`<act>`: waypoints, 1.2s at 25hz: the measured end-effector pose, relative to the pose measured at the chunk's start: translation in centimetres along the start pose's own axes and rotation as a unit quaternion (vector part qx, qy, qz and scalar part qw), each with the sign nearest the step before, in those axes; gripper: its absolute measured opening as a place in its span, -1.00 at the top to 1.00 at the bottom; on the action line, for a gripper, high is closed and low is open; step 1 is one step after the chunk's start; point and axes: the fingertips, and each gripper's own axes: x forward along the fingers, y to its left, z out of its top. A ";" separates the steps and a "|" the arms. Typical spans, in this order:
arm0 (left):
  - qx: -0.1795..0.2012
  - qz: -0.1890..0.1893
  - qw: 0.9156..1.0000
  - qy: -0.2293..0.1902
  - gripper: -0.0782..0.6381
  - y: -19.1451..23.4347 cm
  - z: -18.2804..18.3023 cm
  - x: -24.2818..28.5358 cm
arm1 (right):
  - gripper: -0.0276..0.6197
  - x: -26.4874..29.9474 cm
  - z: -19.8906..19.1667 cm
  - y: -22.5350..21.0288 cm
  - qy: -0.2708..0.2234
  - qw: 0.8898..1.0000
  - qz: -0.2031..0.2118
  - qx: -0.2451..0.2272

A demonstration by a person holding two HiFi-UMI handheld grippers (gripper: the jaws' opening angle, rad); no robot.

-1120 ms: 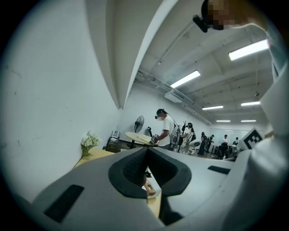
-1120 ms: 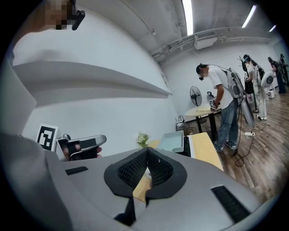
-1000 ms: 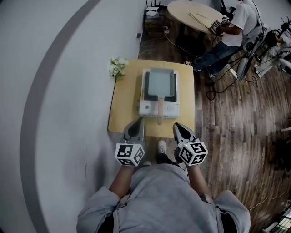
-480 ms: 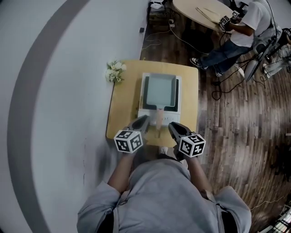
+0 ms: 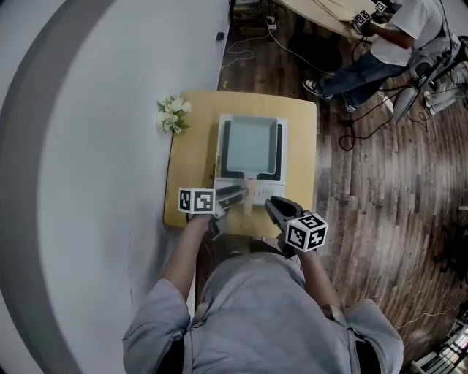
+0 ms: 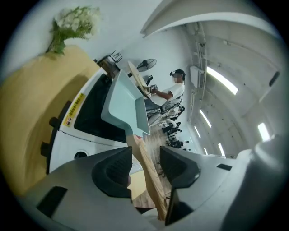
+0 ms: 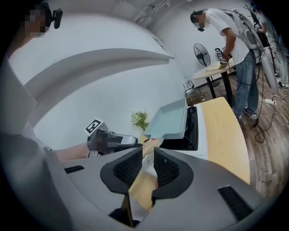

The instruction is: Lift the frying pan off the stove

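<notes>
One frying pan (image 5: 250, 144) on one stove (image 5: 227, 177), which stands on one table (image 5: 194, 157). One bunch of flowers (image 5: 170, 115) left of the stove. Two grippers at the stove's front: left gripper (image 5: 238, 193), right gripper (image 5: 270, 203). Beyond the stove are one other person (image 5: 395, 36), one round table (image 5: 329, 7) and one fan (image 7: 200, 53).

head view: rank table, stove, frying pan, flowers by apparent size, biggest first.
1. table
2. stove, only slightly bigger than the pan sitting on it
3. frying pan
4. flowers, clearly smallest
All are at a similar distance from the camera, so the order holds.
</notes>
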 end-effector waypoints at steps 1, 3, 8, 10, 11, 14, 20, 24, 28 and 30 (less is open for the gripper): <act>-0.018 -0.012 1.000 0.013 0.31 0.3 0.0 0.6 | 0.71 0.1 -0.1 -0.2 0.003 1.000 0.001 0.001; -0.047 -0.027 0.998 0.037 0.31 0.9 -0.2 1.6 | 0.70 0.2 -0.3 -0.3 0.007 1.000 0.003 0.004; -0.089 -0.064 0.991 0.080 0.31 1.5 -0.4 3.5 | 0.70 0.6 -1.2 0.0 0.027 0.999 0.023 0.007; -0.105 -0.082 0.987 0.090 0.28 1.4 -0.4 4.1 | 0.69 0.9 -1.9 0.4 0.043 0.998 0.043 0.015; -0.112 -0.088 0.985 0.092 0.28 1.4 -0.4 4.3 | 0.65 1.2 -2.4 0.7 0.056 0.996 0.059 0.029; -0.138 -0.106 0.980 0.096 0.30 1.3 -0.4 4.8 | 0.45 1.9 -4.3 2.0 0.099 0.980 0.128 0.118; -0.160 -0.118 0.976 0.091 0.32 1.2 -0.5 5.1 | 0.27 3.6 -7.0 4.1 0.157 0.939 0.211 0.220; -0.164 -0.129 0.974 0.086 0.33 1.1 -0.6 5.2 | 0.41 4.9 -7.1 5.4 0.162 0.924 0.232 0.258; -0.194 -0.162 0.964 0.080 0.34 0.5 -0.7 5.3 | 0.60 5.0 -7.2 6.1 0.164 0.915 0.242 0.279; -0.183 -0.162 0.966 0.084 0.35 0.8 -0.8 5.5 | 0.60 4.8 -7.1 6.0 0.163 0.914 0.242 0.282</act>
